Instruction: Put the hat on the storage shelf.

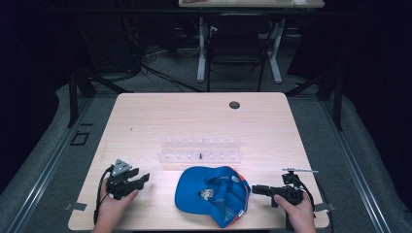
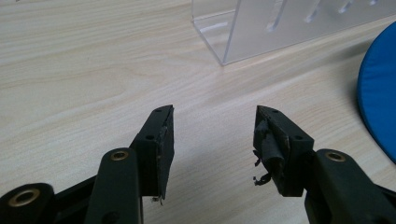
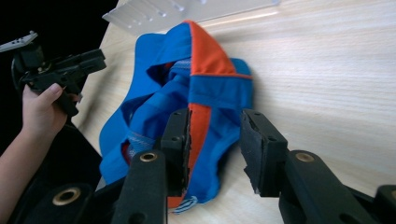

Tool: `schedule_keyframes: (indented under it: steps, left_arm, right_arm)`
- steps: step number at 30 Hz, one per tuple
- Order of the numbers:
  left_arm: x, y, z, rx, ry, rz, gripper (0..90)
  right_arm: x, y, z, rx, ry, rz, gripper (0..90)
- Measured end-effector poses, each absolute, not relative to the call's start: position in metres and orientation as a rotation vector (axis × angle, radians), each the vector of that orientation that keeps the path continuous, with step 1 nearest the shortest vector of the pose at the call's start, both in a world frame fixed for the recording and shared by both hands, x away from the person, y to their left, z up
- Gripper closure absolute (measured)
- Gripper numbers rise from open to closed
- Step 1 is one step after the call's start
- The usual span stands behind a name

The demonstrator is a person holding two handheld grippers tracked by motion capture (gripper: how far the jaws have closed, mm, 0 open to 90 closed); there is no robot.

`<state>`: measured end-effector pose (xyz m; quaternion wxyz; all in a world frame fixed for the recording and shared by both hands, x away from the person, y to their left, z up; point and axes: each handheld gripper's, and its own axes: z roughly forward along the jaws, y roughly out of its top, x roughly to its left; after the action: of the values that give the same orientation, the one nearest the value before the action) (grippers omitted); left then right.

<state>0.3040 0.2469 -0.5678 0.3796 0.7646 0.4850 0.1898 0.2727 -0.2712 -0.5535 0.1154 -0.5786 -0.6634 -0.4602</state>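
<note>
One cap (image 1: pixel 213 194) lies on the near part of the table (image 1: pixel 145 121), between two grippers, with one clear rack (image 1: pixel 200 150) just behind it. From the high view, the left gripper (image 1: pixel 142 179) sits near the cap's left, apart from it, jaws spread and empty. The right gripper (image 1: pixel 254 189) points at the cap's right edge, very close to it; whether it touches I cannot tell from here. One dark grommet (image 1: pixel 234 105) sits near the table's far edge, and one small dark peg (image 1: pixel 200 156) stands in the rack.

In the left gripper view, the left gripper (image 2: pixel 214 126) has its two jaws wide apart over bare wood, holding nothing. The cap's blue brim (image 2: pixel 379 107) shows at the right edge, and a corner of the rack (image 2: pixel 252 32) lies ahead.

In the right gripper view, the right gripper (image 3: pixel 215 135) also stands open, its jaws on either side of the cap's orange and blue rear fabric (image 3: pixel 205 93), not yet pinching it. The other hand (image 3: pixel 39 112) with its gripper shows farther off at the left.

The step looks like taking hold of the cap. To do it well, I would push the right jaws a little deeper so both pads cover the doubled fabric at the seam, then close firmly before lifting, keeping the left gripper ready to catch the brim.
</note>
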Motion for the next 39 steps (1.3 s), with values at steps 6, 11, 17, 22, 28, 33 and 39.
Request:
schedule_keyframes:
  steps: [6,11,17,22,28,33,39]
  left_arm:
    - [0.303,0.244,-0.567,1.972,1.22,0.488,48.3]
    - [0.301,0.241,-0.566,1.99,1.203,0.492,48.3]
    - [0.302,0.242,-0.567,1.984,1.204,0.493,48.2]
    - [0.304,0.242,-0.568,1.985,1.208,0.498,48.2]
    - [0.303,0.241,-0.567,1.981,1.205,0.501,48.2]
    - [0.303,0.242,-0.567,1.983,1.204,0.502,48.2]
    - [0.303,0.242,-0.567,1.986,1.204,0.504,48.2]
  right_arm:
    - [0.27,-0.261,-0.55,-1.656,-1.92,-1.33,59.9]
    - [0.263,-0.255,-0.551,-1.687,-1.946,-1.272,59.7]
    - [0.26,-0.254,-0.56,-1.667,-1.886,-1.285,60.0]
    - [0.261,-0.252,-0.565,-1.649,-1.877,-1.273,60.8]
    - [0.261,-0.249,-0.568,-1.634,-1.874,-1.247,62.3]
    - [0.262,-0.246,-0.57,-1.61,-1.873,-1.233,63.6]
    - [0.263,-0.245,-0.571,-1.597,-1.851,-1.229,65.8]
